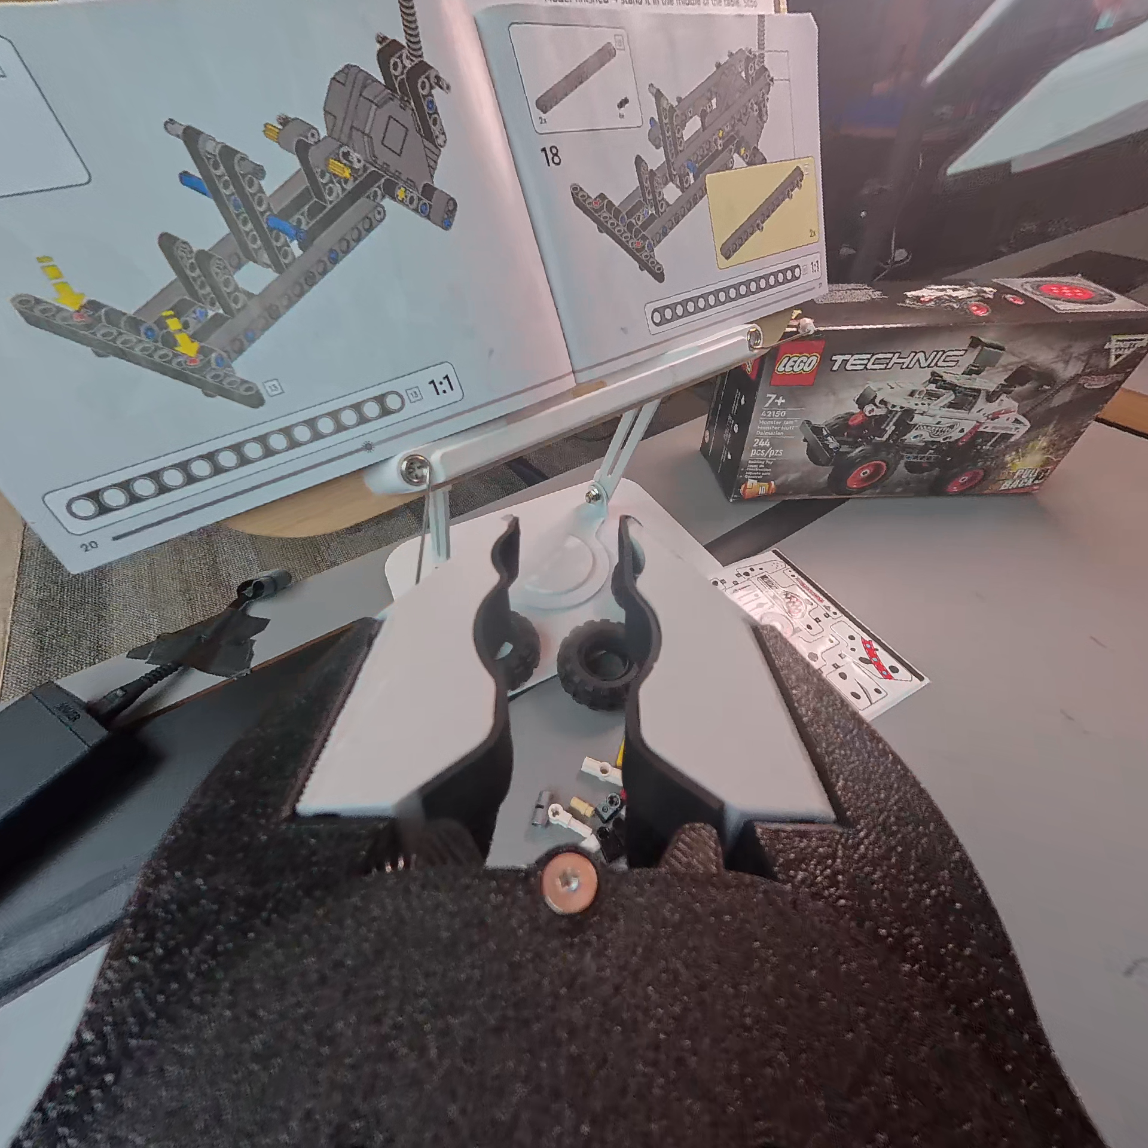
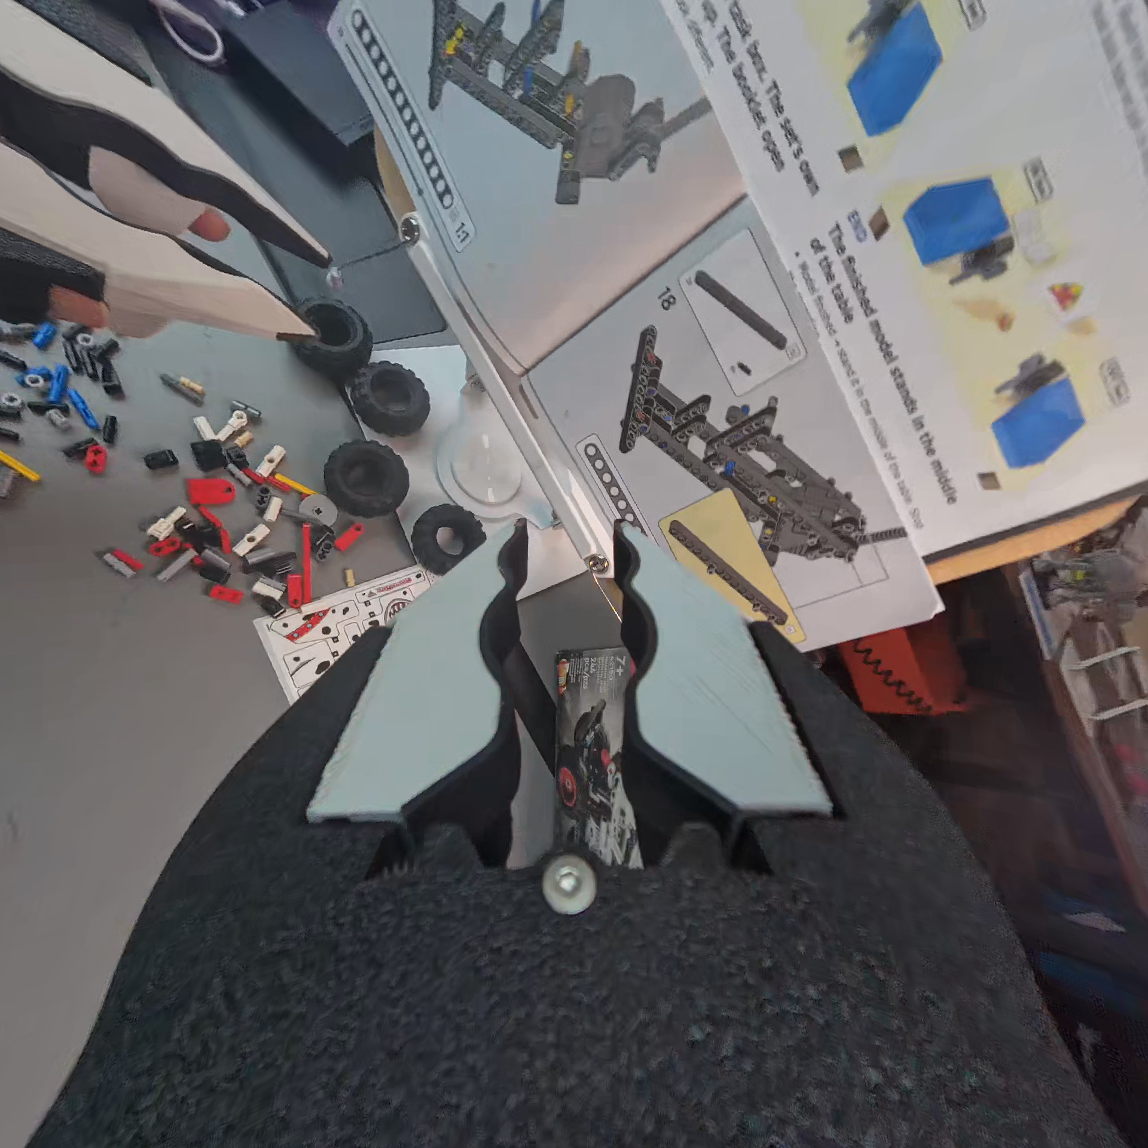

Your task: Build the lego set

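On the grey table (image 2: 155,714) loose parts (image 2: 205,497) and tyres (image 2: 366,478) lie unassembled, seemingly no model begun, while the left gripper (image 1: 568,528) and right gripper (image 2: 570,534) gape empty.

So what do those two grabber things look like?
Both match. The left gripper and right gripper each have two pale grey fingers with wavy black pads on the inner edges. They sit on a rough, speckled black body with one silver screw in the middle. No cables show.

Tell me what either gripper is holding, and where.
Nothing. The right gripper is open and empty; the left gripper is open near a tire.
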`<action>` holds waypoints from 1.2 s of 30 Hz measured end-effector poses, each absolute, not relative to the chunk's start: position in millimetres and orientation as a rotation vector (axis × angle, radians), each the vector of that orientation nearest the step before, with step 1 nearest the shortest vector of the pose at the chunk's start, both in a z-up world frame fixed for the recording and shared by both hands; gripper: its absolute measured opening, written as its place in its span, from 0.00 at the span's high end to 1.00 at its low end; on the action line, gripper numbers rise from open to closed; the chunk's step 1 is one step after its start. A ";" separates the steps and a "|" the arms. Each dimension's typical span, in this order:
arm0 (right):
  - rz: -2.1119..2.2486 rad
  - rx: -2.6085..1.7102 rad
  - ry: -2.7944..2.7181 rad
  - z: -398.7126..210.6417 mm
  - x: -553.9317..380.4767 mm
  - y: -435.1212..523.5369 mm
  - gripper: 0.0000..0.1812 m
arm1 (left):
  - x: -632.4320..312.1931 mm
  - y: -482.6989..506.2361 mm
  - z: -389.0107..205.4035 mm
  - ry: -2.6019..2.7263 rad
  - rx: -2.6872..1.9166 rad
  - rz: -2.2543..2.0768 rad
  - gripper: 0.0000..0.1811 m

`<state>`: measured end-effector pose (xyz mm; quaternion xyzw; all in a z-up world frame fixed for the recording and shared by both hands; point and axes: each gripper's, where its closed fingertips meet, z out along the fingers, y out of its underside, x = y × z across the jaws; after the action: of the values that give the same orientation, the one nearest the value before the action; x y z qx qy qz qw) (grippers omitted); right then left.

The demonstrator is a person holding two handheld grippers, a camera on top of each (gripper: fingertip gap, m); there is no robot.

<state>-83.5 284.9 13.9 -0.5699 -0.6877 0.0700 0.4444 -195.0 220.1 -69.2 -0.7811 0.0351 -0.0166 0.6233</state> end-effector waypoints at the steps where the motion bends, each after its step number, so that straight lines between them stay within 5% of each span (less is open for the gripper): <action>1: 0.136 -1.381 -1.737 19.3 -89.3 276.7 0.85 | -192.3 219.8 -71.5 0.093 -1.802 -0.037 0.82; 18: 0.070 -1.277 -1.788 51.9 -120.3 239.8 0.84 | -147.5 231.0 -112.3 0.216 -1.910 -0.060 0.82; 36: 0.403 -1.476 -1.439 44.6 -55.9 307.9 0.81 | -155.8 208.7 -70.0 0.136 -1.797 -0.080 0.82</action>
<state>-55.9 307.9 44.6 -0.6096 -0.5944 0.1665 0.4974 -155.8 208.7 -70.0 -0.7814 0.0593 -0.0348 0.6202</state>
